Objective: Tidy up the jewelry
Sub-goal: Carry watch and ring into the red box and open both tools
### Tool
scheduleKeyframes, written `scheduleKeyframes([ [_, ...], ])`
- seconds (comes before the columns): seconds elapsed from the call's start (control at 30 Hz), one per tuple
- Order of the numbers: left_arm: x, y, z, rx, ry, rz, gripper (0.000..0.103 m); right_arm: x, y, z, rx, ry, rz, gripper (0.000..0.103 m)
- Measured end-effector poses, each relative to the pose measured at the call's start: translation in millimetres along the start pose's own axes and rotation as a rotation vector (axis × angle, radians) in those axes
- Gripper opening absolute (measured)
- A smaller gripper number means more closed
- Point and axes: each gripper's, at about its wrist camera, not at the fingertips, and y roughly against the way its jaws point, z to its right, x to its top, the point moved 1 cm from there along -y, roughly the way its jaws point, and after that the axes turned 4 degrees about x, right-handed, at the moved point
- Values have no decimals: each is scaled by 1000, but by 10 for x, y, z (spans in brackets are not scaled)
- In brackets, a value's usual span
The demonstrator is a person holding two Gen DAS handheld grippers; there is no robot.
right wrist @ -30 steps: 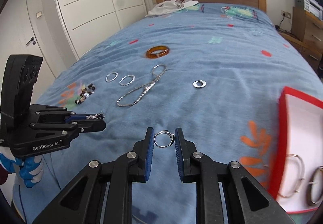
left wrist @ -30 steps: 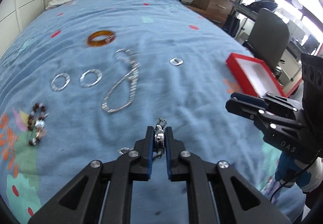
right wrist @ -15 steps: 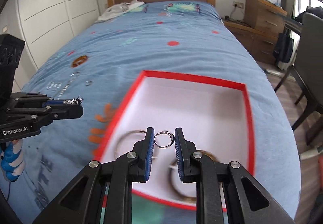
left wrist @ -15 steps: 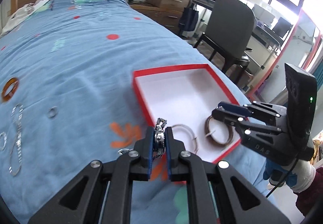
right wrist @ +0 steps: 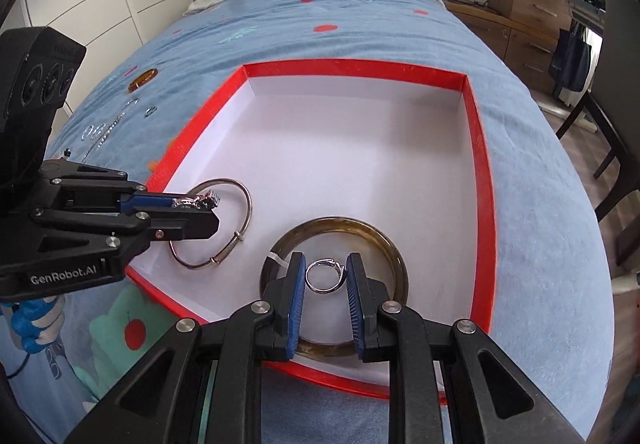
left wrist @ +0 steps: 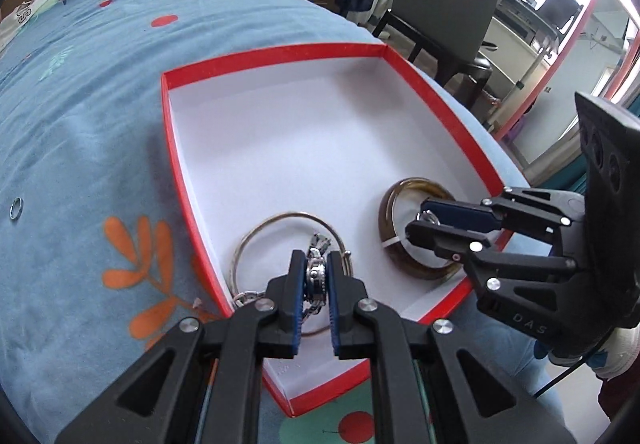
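2 grippers have swung from the bed to hover over the red box (right wrist: 478, 147): left gripper (left wrist: 317, 278) jaws clamp a beaded chain (left wrist: 316, 276), right gripper (right wrist: 323, 286) jaws pinch a ring (right wrist: 322, 278); both pieces look ready for release.

The box (right wrist: 478, 179) has a red rim and white floor, holding a dark amber bangle (right wrist: 394, 256) and a silver one (right wrist: 244, 219). The blue bedspread (left wrist: 80, 91) carries orange leaves and red dots.
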Motion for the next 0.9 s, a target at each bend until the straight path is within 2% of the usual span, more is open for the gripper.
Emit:
scheduleKeyframes([
  [0.53,-25,-115,37,74,-9,-28,11,8,-25,-7,-5,40,-41,21],
  [0.73,-37,-99,33,82,8,-26,11,-19,-9,-18,-1,41,-45,25],
  [0.9,-85,-66,115,89,-28,-11,19,-45,50,-17,4,42,-33,26],
])
